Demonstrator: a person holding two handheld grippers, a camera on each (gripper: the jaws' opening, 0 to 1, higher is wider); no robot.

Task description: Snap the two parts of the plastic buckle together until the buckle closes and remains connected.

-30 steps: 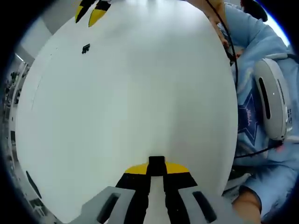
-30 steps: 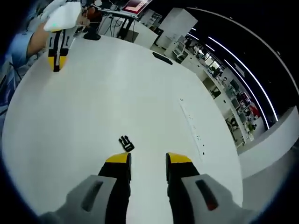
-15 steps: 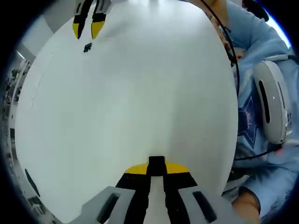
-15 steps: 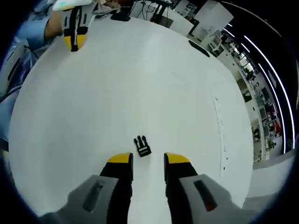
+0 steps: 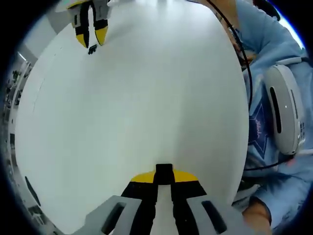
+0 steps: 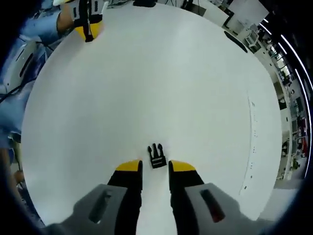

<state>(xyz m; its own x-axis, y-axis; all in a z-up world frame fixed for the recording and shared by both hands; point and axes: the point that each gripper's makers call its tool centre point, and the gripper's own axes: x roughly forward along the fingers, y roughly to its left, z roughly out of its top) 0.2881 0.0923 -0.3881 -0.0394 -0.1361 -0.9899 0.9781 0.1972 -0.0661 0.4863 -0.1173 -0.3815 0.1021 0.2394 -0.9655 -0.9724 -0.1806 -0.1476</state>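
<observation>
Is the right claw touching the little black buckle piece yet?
Apart. In the right gripper view the buckle piece lies on the table just ahead of the open right claw, white showing between.

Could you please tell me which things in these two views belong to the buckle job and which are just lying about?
For the job:
- pronged buckle part, on the table just ahead of the open right gripper
- left gripper, shut on a black piece, likely the other buckle half

Just about:
- white table
- dark flat object near the table's far edge

Left tool (image 5: 163, 172) clamped — right tool (image 6: 155, 166) parted
</observation>
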